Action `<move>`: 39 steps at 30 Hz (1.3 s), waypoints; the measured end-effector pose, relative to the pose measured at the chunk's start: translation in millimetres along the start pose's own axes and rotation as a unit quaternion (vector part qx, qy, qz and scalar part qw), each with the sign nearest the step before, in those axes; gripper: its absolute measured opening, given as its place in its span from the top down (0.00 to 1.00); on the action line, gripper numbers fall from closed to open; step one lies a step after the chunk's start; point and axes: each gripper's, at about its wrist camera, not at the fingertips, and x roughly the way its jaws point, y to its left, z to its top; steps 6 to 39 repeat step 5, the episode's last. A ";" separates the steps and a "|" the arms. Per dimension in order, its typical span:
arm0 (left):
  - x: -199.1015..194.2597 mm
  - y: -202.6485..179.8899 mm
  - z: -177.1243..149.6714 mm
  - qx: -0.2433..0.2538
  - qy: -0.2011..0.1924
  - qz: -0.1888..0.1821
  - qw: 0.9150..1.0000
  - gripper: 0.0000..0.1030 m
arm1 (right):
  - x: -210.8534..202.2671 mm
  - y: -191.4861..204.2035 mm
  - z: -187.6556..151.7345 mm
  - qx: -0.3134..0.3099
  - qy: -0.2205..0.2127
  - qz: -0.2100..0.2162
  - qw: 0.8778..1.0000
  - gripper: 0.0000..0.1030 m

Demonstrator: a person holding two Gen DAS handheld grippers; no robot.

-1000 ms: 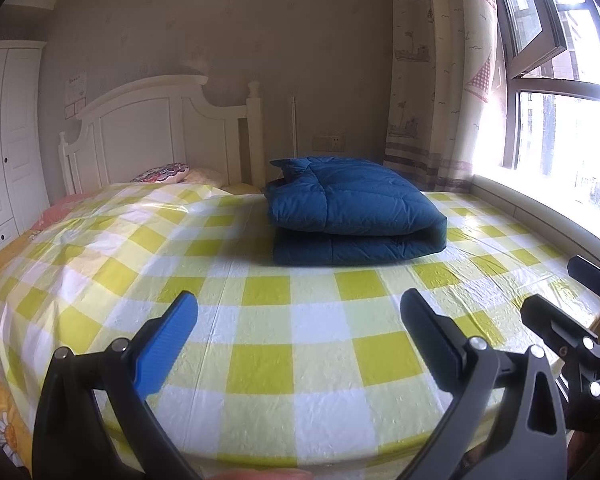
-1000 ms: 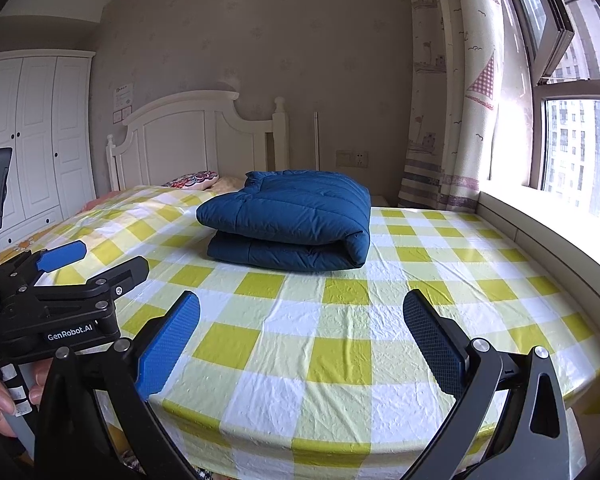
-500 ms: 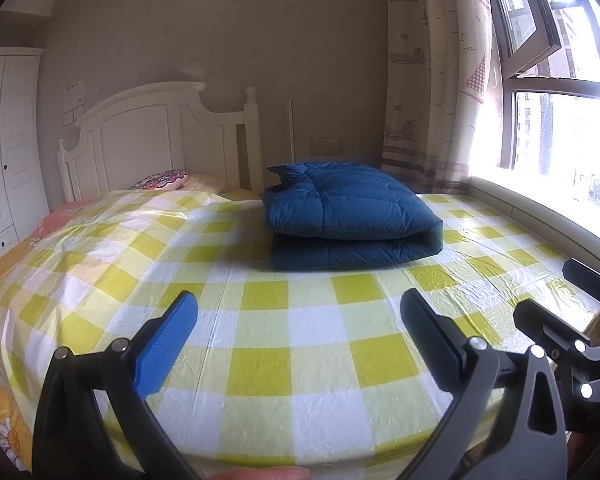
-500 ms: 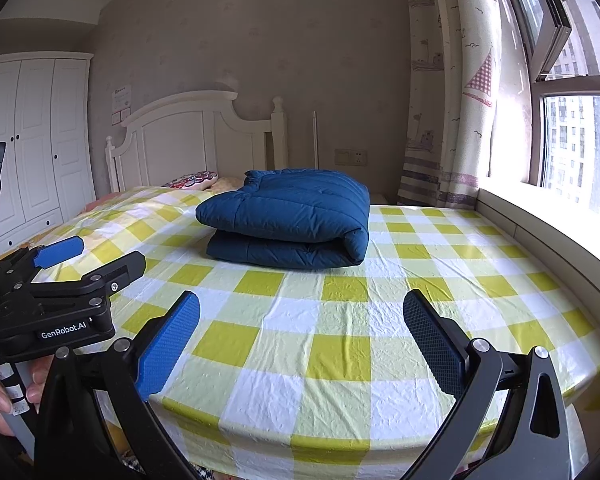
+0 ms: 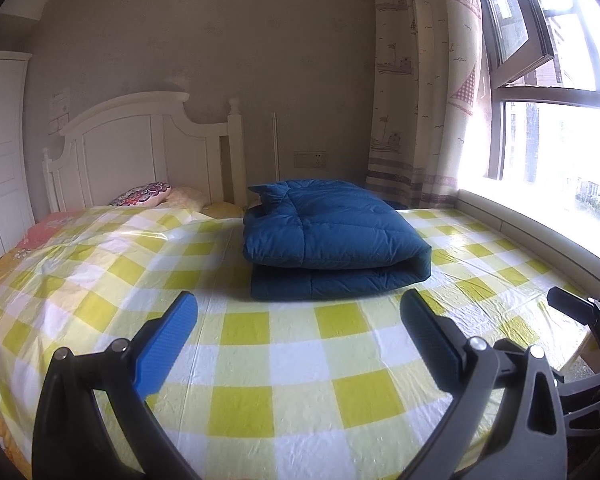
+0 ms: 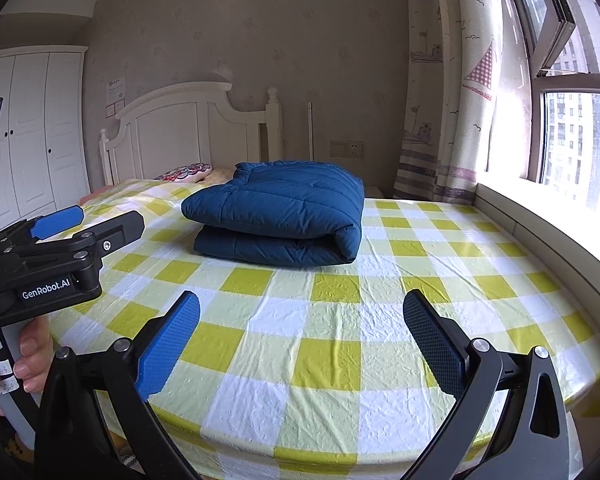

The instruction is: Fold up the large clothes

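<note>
Centrally in both views, the folded blue padded jacket (image 5: 332,236) (image 6: 280,216) lies on the bed's yellow-checked sheet (image 5: 240,360) (image 6: 332,360), nearer the white headboard (image 5: 140,148). Both the left gripper (image 5: 298,336) and right gripper (image 6: 300,336) hang at the lower frame edge, jaws spread wide and holding nothing, well apart from the jacket.

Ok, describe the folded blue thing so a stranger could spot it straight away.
Find the bed with the yellow and white checked plastic cover. On its far half, toward the white headboard, lies a dark blue quilted padded garment, folded double. It is the only dark, puffy bundle there.
</note>
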 end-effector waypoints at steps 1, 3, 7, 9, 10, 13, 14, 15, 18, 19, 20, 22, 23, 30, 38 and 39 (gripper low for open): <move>11.5 5.3 4.0 0.003 0.020 -0.014 1.000 0.02 | 4.3 -4.2 2.5 0.001 0.005 -0.004 1.000 0.05; 34.8 23.5 12.0 0.002 0.055 -0.011 0.998 0.02 | 12.2 -17.5 9.3 0.001 0.014 -0.008 1.000 0.05; 57.8 56.9 22.1 -0.005 0.069 0.016 0.997 0.02 | 20.5 -42.5 22.4 0.001 0.024 -0.027 0.999 0.05; 57.8 56.9 22.1 -0.005 0.069 0.016 0.997 0.02 | 20.5 -42.5 22.4 0.001 0.024 -0.027 0.999 0.05; 57.8 56.9 22.1 -0.005 0.069 0.016 0.997 0.02 | 20.5 -42.5 22.4 0.001 0.024 -0.027 0.999 0.05; 57.8 56.9 22.1 -0.005 0.069 0.016 0.997 0.02 | 20.5 -42.5 22.4 0.001 0.024 -0.027 0.999 0.05; 57.8 56.9 22.1 -0.005 0.069 0.016 0.997 0.02 | 20.5 -42.5 22.4 0.001 0.024 -0.027 0.999 0.05; 57.8 56.9 22.1 -0.005 0.069 0.016 0.997 0.02 | 20.5 -42.5 22.4 0.001 0.024 -0.027 0.999 0.05; 57.8 56.9 22.1 -0.005 0.069 0.016 0.997 0.02 | 20.5 -42.5 22.4 0.001 0.024 -0.027 0.999 0.05; 57.8 56.9 22.1 -0.005 0.069 0.016 0.997 0.02 | 20.5 -42.5 22.4 0.001 0.024 -0.027 0.999 0.05; 57.8 56.9 22.1 -0.005 0.069 0.016 0.997 0.02 | 20.5 -42.5 22.4 0.001 0.024 -0.027 0.999 0.05; 57.8 56.9 22.1 -0.005 0.069 0.016 0.997 0.02 | 20.5 -42.5 22.4 0.001 0.024 -0.027 0.999 0.05; 57.8 56.9 22.1 -0.005 0.069 0.016 0.997 0.02 | 20.5 -42.5 22.4 0.001 0.024 -0.027 0.999 0.05; 57.8 56.9 22.1 -0.005 0.069 0.016 0.997 0.02 | 20.5 -42.5 22.4 0.001 0.024 -0.027 0.999 0.05; 57.8 56.9 22.1 -0.005 0.069 0.016 0.997 0.02 | 20.5 -42.5 22.4 0.001 0.024 -0.027 0.999 0.05; 57.8 56.9 22.1 -0.005 0.069 0.016 0.997 0.02 | 20.5 -42.5 22.4 0.001 0.024 -0.027 0.999 0.05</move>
